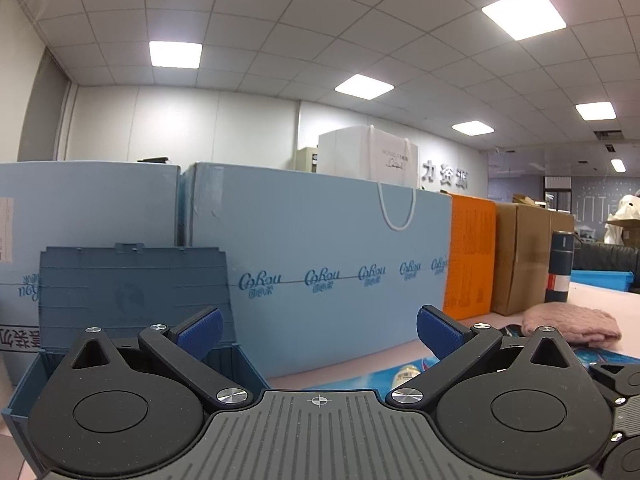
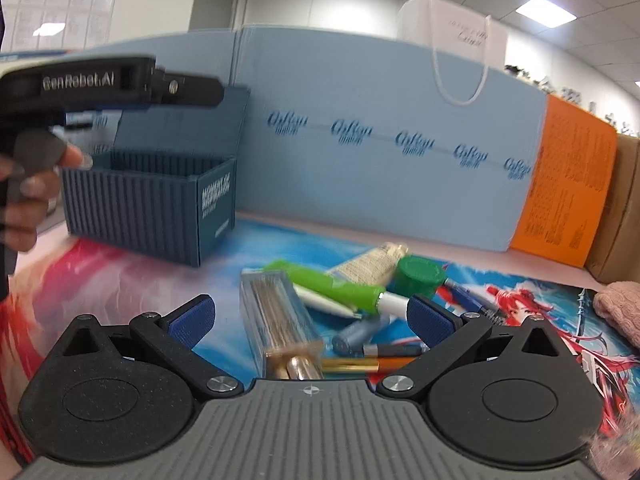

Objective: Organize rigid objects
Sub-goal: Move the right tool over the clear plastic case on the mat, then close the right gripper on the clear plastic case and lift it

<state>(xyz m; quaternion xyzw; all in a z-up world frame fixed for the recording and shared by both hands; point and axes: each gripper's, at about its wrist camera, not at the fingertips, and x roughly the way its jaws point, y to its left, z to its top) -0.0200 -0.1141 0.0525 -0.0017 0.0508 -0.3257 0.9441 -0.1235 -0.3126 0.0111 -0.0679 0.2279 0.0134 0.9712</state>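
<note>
- The right gripper (image 2: 308, 320) had its jaws spread wide and held nothing; the clear rectangular case (image 2: 280, 316) lay right between the blue pads, its near end almost under the gripper body.
- That case ran lengthwise away from the jaws, tilted a little left at the far end, so the pads flanked its long sides — a squeeze across the narrow width looked like the natural grasp.
- Just beyond it sat the rest of the pile: a green marker (image 2: 336, 286) lying crosswise, a grey-blue tube (image 2: 360, 334) and an orange-and-gold pen (image 2: 372, 364) towards the right pad, a green-capped tube (image 2: 404, 270) farther back.
- The ribbed blue box (image 2: 148, 204) stood open on the mat, well to the left and beyond the pile, presumably where the items belonged.
- The left gripper (image 1: 318, 334), likewise wide open and empty, hung near that box (image 1: 132, 280), pointed at the wall of blue cartons (image 1: 320, 240), with no loose item between its pads.
- I judged the right hand far nearer the pile, so the pick would fall to it.
</note>
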